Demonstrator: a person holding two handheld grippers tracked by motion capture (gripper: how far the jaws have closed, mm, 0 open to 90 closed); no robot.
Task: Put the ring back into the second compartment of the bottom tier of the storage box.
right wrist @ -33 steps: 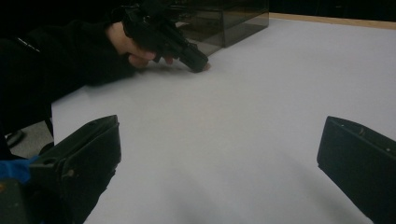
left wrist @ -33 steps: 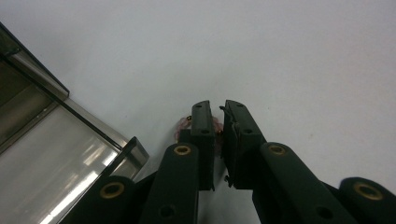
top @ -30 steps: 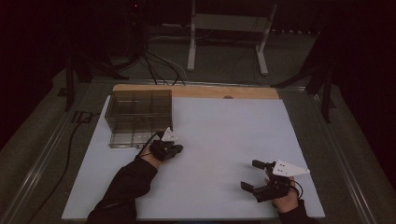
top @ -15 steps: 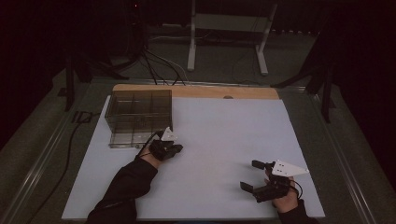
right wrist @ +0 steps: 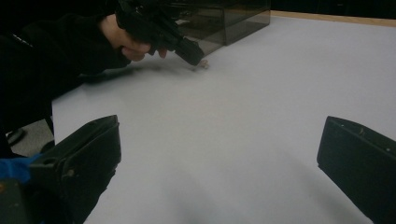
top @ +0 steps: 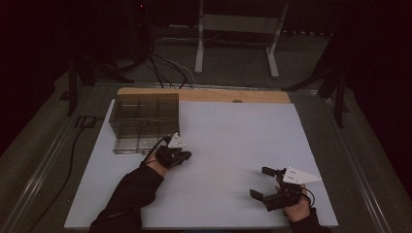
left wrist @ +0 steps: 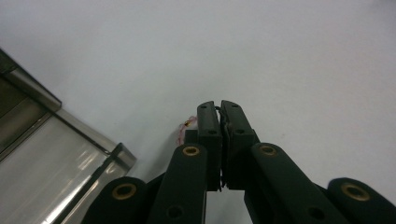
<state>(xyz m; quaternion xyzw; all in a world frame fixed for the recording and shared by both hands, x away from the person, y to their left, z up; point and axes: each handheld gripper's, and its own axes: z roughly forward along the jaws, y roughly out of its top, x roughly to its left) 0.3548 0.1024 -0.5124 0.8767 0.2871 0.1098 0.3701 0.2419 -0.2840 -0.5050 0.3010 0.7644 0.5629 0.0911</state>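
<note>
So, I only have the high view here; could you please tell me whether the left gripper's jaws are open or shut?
Observer: The left gripper is shut; in its own view the two jaws are pressed together.
Operator: Thank you. Is there anything at its tip?
Observer: A small pinkish thing sits right beside the tip. I cannot tell whether it is pinched.
Operator: And does the gripper touch the clear box?
Observer: No. A corner of the clear box lies close beside the jaws, with bare white surface between them.
</note>
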